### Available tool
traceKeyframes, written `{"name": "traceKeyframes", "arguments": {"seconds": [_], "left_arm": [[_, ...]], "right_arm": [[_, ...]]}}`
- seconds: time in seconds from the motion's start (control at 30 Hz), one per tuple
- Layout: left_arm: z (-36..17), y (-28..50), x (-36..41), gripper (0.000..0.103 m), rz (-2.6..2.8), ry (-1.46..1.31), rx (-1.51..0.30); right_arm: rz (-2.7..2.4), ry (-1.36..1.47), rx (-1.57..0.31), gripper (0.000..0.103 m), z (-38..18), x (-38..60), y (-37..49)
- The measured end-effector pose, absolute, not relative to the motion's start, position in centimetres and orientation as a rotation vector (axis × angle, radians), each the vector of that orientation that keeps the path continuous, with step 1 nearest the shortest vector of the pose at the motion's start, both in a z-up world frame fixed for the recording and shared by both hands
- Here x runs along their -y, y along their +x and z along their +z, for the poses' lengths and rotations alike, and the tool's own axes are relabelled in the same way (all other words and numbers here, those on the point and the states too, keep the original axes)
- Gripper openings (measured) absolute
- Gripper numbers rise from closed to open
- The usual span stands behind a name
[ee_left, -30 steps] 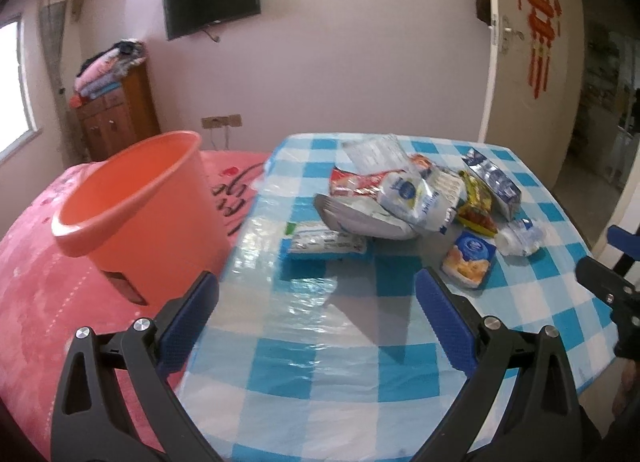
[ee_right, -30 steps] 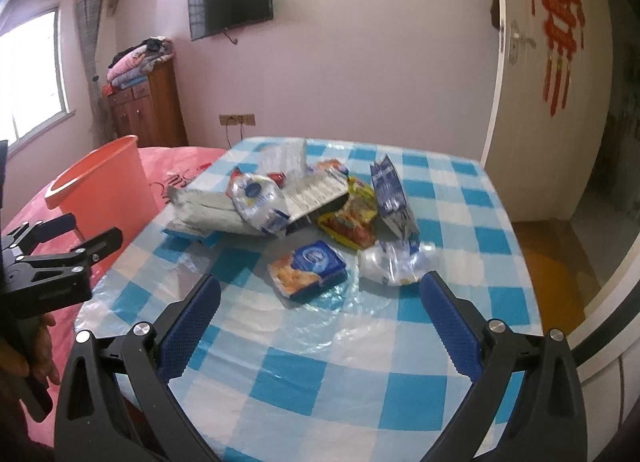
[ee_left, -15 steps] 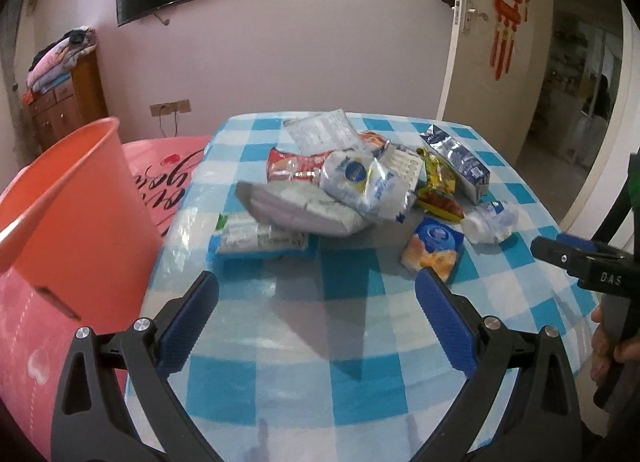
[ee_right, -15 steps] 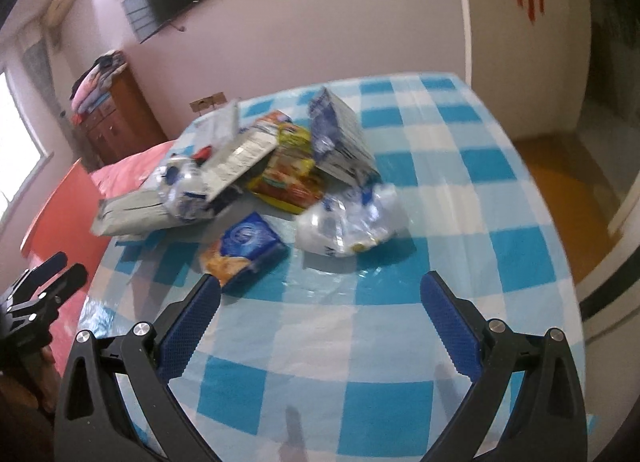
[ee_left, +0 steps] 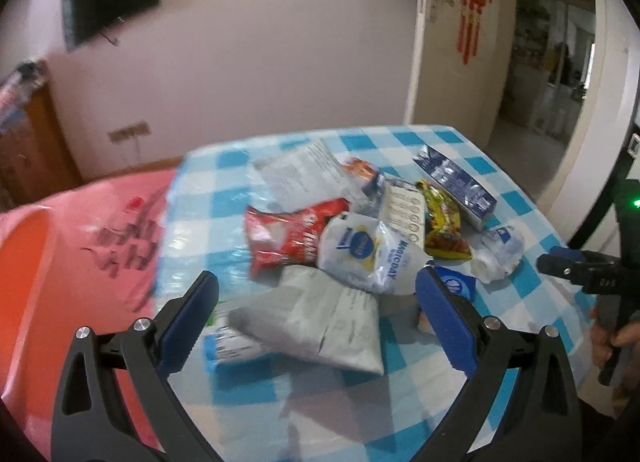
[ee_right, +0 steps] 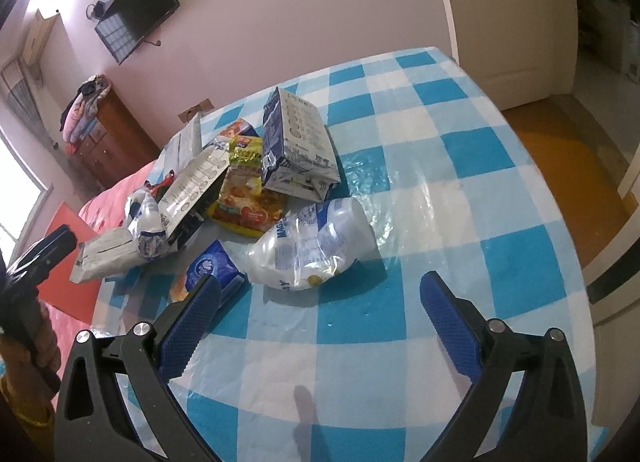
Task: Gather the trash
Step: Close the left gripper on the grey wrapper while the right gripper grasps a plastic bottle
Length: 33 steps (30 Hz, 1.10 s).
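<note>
A pile of trash lies on the blue-checked table. In the left wrist view my open, empty left gripper hovers just before a grey flat pouch, with a red snack bag and a white plastic bag behind it. In the right wrist view my open, empty right gripper faces a crumpled clear plastic bag; a blue packet, a yellow wrapper and a blue-white carton lie beyond. The orange bin stands left of the table.
A pink bed lies left of the table behind the bin. A wooden cabinet stands by the back wall, and a door opens at the right. The table's near edge is close to the right gripper.
Both grippers have moved in closer to the pile. The left one has swung right, away from the bin; the right one has dropped toward the clear plastic bag. Both stayed open.
</note>
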<state>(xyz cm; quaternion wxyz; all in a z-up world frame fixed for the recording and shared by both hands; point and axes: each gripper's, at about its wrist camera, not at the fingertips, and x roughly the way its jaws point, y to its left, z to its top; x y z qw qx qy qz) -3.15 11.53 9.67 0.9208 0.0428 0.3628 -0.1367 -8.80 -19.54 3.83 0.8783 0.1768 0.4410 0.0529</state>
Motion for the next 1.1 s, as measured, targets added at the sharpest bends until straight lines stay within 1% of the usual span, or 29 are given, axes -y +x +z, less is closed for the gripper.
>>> {"name": "traceKeyframes", "arguments": {"seconds": [0.17,0.37,0.5,0.67,0.73,0.87,1.1], "left_arm": [[7.8,-2.4,-11.0,0.099,-0.352,0.025,-0.811],[6.4,-4.1,-8.7,0.099,-0.468,-0.005,-0.858],[4.8,-5.7,-6.7,0.099,-0.54,-0.013,-0.925],[5.6,-7.3,-7.5,0.099,-0.485,-0.006,-0.882],[6.2,-7.2,-8.2,0.099,-0.425,0.047,-0.852],[7.0,-6.2,-9.3,0.099,-0.274,0.237,-0.815],[6.1,-3.5,-9.9,0.099,-0.269,0.395,-0.844]], "right_arm": [[0.121,0.374,-0.94,0.099,3.0,19.4,-8.3],[0.113,0.395,-0.946,0.099,2.7,19.8,-8.0],[0.103,0.373,-0.935,0.099,3.0,19.9,-8.2],[0.109,0.343,-0.929,0.099,3.3,19.4,-8.6],[0.124,0.331,-0.932,0.099,3.4,18.9,-8.7],[0.181,0.314,-0.925,0.099,3.8,17.1,-8.9],[0.39,0.272,-0.898,0.098,5.4,11.7,-8.0]]}}
